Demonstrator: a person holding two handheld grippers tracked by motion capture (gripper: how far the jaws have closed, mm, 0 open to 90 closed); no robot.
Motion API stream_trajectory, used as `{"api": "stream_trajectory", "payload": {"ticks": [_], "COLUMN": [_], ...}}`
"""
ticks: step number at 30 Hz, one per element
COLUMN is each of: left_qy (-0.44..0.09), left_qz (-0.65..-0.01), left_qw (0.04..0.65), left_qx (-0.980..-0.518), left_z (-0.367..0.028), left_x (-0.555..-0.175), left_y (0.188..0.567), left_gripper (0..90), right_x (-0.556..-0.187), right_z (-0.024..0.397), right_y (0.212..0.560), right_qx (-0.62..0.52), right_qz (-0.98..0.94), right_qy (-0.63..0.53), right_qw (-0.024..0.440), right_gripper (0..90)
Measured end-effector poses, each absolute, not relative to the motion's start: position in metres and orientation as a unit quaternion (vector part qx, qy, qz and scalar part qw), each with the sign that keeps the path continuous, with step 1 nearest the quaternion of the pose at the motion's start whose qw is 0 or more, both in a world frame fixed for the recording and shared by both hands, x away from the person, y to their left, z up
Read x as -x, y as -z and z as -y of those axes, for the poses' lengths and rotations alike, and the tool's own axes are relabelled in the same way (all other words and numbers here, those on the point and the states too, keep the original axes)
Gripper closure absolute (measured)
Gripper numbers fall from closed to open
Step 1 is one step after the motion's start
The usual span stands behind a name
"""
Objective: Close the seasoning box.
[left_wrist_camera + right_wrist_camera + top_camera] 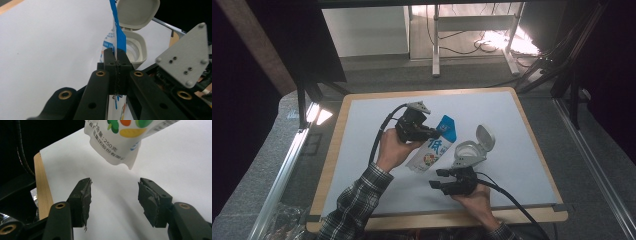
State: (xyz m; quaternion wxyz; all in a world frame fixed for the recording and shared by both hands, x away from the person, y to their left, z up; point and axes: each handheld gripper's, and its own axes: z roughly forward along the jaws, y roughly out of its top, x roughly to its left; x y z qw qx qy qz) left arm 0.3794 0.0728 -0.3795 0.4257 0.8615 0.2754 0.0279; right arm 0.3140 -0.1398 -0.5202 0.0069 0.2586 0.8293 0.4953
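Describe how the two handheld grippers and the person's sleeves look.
Both the left gripper and the right gripper are black, each with two jaws, brass-ringed holes and dark ridged pads. The left one carries a grey three-cornered plate with small screws. A thick black cable trails from each. The sleeves are dark plaid with pale lines.

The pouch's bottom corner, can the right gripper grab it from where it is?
Probably yes. The right gripper has its jaws open, and the pouch hangs just ahead with only bare table between them.
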Motion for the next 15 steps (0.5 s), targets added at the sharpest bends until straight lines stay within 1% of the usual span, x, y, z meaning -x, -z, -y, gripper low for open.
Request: {"api": "stream_trajectory", "payload": {"ticks": [15], "left_qy": [-0.071], "left_qz": [-0.294], "left_qw": [0.417], "left_qx": [-0.857], "left_z": [-0.089], "left_x": [-0.388], "left_y": [0.393], "left_gripper": [89.2], "right_x": [-0.312], "right_z": [0.149], "right_y": [0.519], "right_qx": [-0.262], "right_qz": [-0.834], "right_qy": [-0.486], "right_qw": [-0.001], "right_gripper": [44.2]}}
